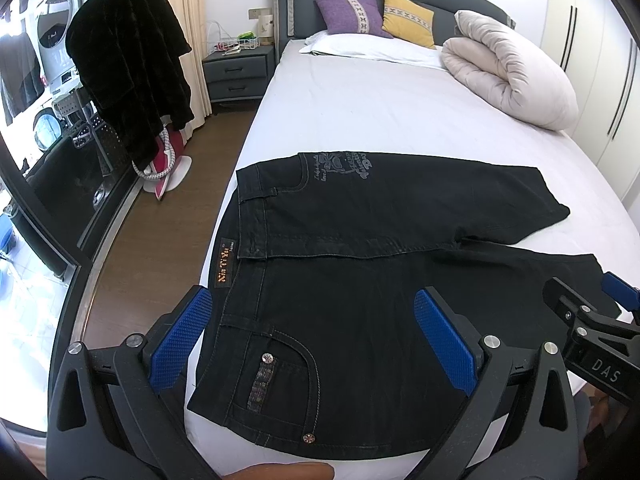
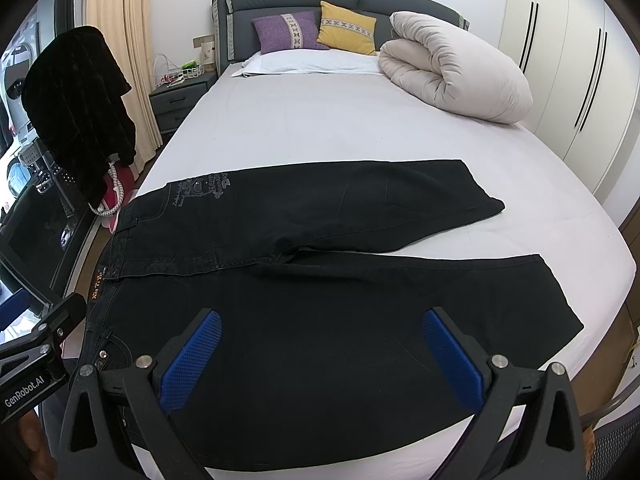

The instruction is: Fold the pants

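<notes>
Denim this dark and thick will handle as a heavy, fairly stiff cloth, I judge: it should hold a crease and not slide about on the sheet, but a pinch on a single layer may let the weight drag it free. I see the pants [image 2: 320, 280] lying flat across the near end of the bed [image 2: 320, 128], waistband toward my left at the bed's edge, both legs running to my right and parted in a shallow V, the far leg ending short of the near one. My left gripper [image 1: 312, 336] hovers over the waist and front pocket with its blue pads spread wide and nothing between them; my right gripper [image 2: 322, 354] hangs over the near leg, likewise spread wide and empty. For a first fold of leg over leg, I would take the near waistband corner with the left, where belt band and seams give a thick bite, and the near leg's hem [image 2: 560, 300] with the right, catching both layers at once. The rolled duvet [image 2: 456, 80] sits well apart.
</notes>
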`<state>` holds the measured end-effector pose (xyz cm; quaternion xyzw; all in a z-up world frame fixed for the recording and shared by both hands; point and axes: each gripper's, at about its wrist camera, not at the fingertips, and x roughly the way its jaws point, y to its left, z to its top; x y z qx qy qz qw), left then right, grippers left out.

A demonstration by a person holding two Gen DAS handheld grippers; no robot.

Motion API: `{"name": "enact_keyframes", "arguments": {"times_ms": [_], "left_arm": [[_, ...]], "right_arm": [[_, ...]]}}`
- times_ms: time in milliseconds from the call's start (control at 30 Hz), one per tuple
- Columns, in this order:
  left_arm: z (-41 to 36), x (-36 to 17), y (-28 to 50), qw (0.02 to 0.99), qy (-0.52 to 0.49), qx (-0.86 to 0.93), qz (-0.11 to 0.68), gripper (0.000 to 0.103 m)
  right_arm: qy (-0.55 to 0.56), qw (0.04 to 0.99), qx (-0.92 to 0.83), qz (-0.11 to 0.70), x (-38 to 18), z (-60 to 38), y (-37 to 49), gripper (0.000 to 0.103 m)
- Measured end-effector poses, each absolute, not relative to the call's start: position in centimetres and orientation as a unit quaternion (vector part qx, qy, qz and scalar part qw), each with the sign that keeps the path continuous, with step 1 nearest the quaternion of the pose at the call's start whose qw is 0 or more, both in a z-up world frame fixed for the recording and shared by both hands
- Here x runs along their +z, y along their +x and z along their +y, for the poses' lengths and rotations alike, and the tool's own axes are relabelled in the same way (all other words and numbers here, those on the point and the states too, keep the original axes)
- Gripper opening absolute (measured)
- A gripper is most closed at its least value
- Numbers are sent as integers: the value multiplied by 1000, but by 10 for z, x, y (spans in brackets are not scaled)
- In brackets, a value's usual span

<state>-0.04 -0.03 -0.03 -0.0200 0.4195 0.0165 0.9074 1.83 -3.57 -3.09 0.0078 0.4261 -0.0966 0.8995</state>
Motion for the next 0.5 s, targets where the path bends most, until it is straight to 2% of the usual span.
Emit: {"name": "enact_keyframes", "arguments": {"times_ms": [500], "left_arm": [[0, -1, 0, 907, -20, 16, 420, 103]], "right_arm": [[8, 899, -96, 428, -35, -31, 18, 103]]}}
